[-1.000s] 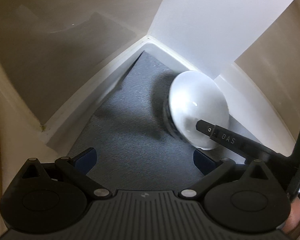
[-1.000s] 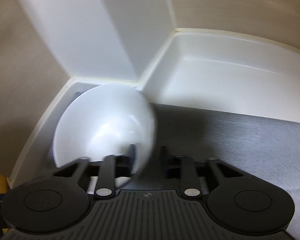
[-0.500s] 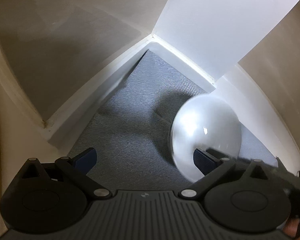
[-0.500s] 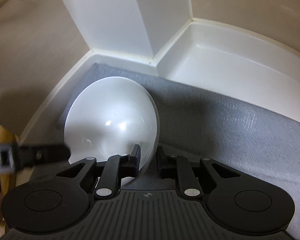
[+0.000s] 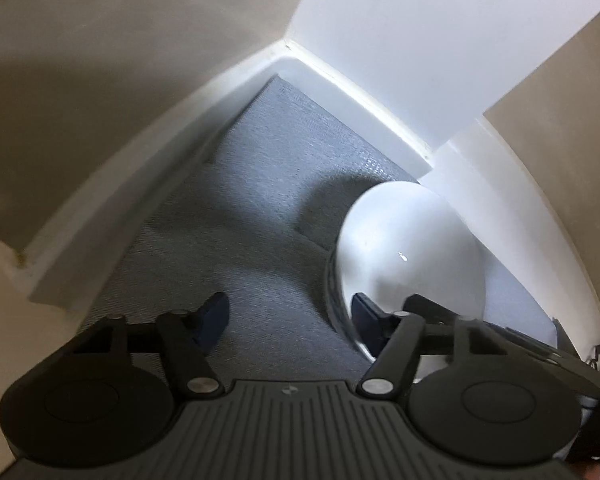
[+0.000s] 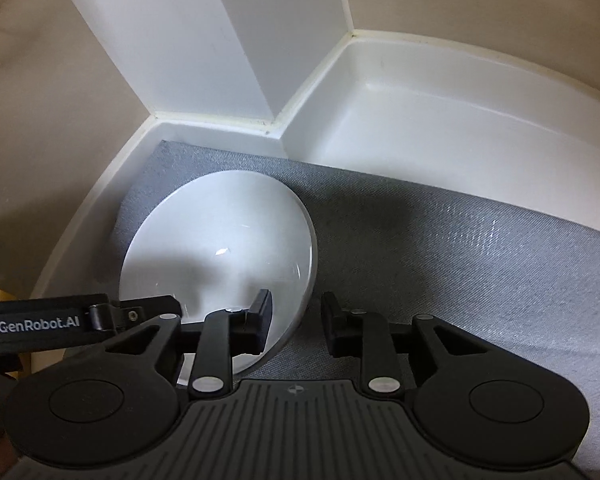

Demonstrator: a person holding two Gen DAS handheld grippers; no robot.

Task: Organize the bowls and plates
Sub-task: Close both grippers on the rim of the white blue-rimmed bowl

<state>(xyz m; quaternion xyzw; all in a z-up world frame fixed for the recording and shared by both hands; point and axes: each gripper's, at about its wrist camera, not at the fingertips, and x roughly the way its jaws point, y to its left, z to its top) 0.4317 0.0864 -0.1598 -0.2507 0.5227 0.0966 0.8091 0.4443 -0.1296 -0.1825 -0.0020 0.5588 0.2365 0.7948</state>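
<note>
A white bowl rests on the grey mat in the left corner of a white cabinet shelf; it also shows in the left wrist view. My right gripper is open, its jaws straddling the bowl's near right rim with a gap on both sides, the left finger inside the bowl. My left gripper is open and empty over the mat, its right fingertip against the bowl's left side. Its arm crosses the lower left of the right wrist view.
White shelf walls and a white corner post close in the back and left. The grey mat stretches to the left of the bowl. Beige cabinet walls rise around.
The right gripper has opened and let go of the bowl's rim. The bowl has come down and now rests on the mat. The left gripper has moved in beside it.
</note>
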